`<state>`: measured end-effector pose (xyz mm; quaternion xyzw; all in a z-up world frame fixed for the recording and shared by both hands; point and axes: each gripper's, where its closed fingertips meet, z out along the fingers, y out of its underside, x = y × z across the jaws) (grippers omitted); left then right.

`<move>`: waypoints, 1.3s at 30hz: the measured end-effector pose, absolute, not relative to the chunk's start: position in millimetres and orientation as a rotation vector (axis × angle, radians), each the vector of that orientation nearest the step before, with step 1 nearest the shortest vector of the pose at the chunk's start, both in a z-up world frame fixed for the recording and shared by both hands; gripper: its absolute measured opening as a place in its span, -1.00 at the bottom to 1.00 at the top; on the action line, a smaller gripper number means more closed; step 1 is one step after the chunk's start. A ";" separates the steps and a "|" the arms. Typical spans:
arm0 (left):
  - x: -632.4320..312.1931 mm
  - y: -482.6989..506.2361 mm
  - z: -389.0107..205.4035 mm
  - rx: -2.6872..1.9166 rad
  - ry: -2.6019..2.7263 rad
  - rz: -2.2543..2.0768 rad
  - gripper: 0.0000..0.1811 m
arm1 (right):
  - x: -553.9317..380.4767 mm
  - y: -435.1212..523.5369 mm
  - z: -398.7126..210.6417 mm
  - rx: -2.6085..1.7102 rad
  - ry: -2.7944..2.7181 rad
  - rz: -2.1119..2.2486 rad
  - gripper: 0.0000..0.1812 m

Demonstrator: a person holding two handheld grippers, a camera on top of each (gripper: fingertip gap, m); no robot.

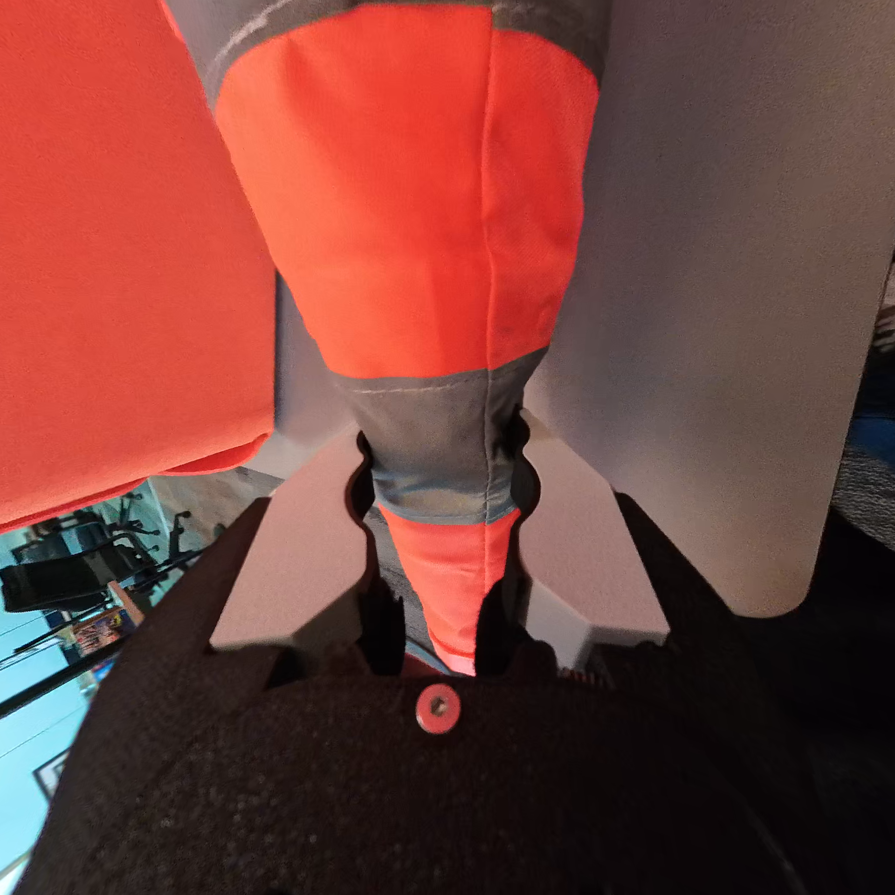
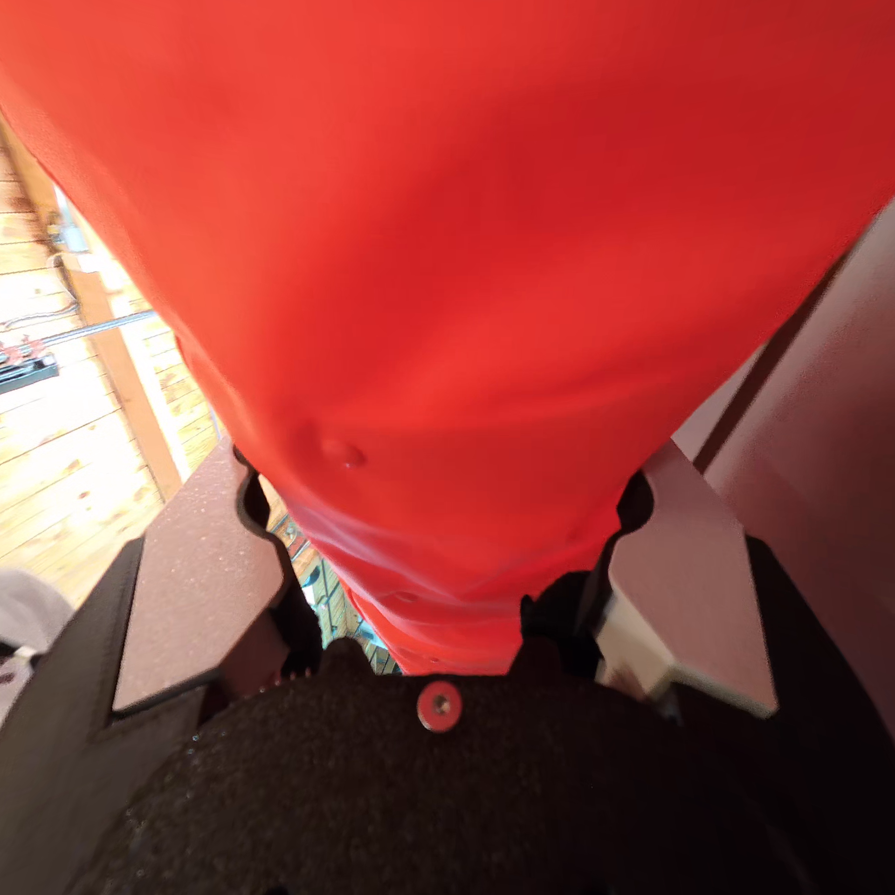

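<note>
The left gripper had its jaws clenched on the cuff end of an orange garment, gripping it at a grey band that crossed the sleeve. Past the jaws the sleeve widened and ran away from the camera, with a second grey band at its far end. A larger orange panel of the same garment filled the left side of that view. A pale flat panel stood behind the sleeve on the right. Office chairs showed far off at the lower left.

The right gripper had its jaws clenched on a bunched fold of the orange garment, which spread wide beyond the jaws. Wooden planking showed at the left, overexposed.
</note>
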<state>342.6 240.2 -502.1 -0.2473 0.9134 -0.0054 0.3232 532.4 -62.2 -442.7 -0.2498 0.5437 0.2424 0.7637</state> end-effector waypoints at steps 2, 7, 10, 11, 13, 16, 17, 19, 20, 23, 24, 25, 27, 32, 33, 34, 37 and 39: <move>342.4 239.9 -509.2 -0.688 2.425 -0.020 -0.37 | 535.5 -61.8 -451.9 -0.557 1.221 0.536 0.61; 340.3 243.9 -526.9 -0.708 2.476 -0.016 -0.35 | 533.0 -55.8 -465.3 -0.641 1.243 0.554 0.63; 333.6 245.6 -540.7 -0.818 2.549 -0.012 -0.31 | 524.3 -54.2 -473.6 -0.652 1.285 0.575 0.62; 331.1 243.8 -543.8 -0.873 2.565 -0.048 -0.29 | 520.5 -55.2 -475.9 -0.637 1.305 0.591 0.61; 329.5 239.9 -541.3 -0.964 2.576 -0.136 -0.24 | 509.5 -59.2 -478.5 -0.617 1.346 0.609 0.58; 329.0 233.3 -521.2 -1.118 2.573 -0.316 -0.23 | 484.1 -66.3 -471.6 -0.646 1.385 0.589 0.53; 329.1 232.5 -511.9 -1.164 2.567 -0.375 -0.23 | 474.2 -68.4 -467.9 -0.667 1.401 0.573 0.53; 328.2 233.4 -490.9 -1.233 2.547 -0.483 -0.23 | 452.4 -69.6 -452.6 -0.731 1.408 0.538 0.53; 327.9 235.9 -478.7 -1.261 2.526 -0.531 -0.24 | 440.8 -69.0 -442.7 -0.774 1.407 0.516 0.53; 324.1 246.9 -436.5 -1.351 2.439 -0.674 -0.24 | 406.5 -63.4 -404.6 -0.918 1.383 0.418 0.50; 322.0 251.1 -421.4 -1.386 2.403 -0.730 -0.24 | 395.0 -59.7 -390.6 -0.969 1.370 0.382 0.49; 318.8 254.8 -407.0 -1.421 2.373 -0.789 -0.24 | 383.9 -55.0 -376.1 -1.018 1.354 0.345 0.48; 311.9 265.3 -380.7 -1.472 2.308 -0.884 -0.25 | 362.3 -43.1 -347.6 -1.104 1.316 0.277 0.46; 286.2 295.2 -332.6 -1.467 2.211 -1.005 -0.24 | 319.9 -10.6 -292.1 -1.255 1.249 0.096 0.39; 280.9 300.7 -325.4 -1.462 2.190 -1.018 -0.24 | 312.4 -4.8 -284.9 -1.290 1.235 0.050 0.39; 276.2 306.2 -318.9 -1.461 2.163 -1.030 -0.24 | 304.8 1.2 -278.6 -1.319 1.218 0.010 0.37; 260.0 314.7 -306.3 -1.492 2.117 -1.083 -0.25 | 279.5 21.3 -268.3 -1.372 1.196 -0.018 0.31; 249.0 315.6 -301.0 -1.515 2.099 -1.128 -0.24 | 264.8 31.9 -262.6 -1.358 1.195 -0.008 0.28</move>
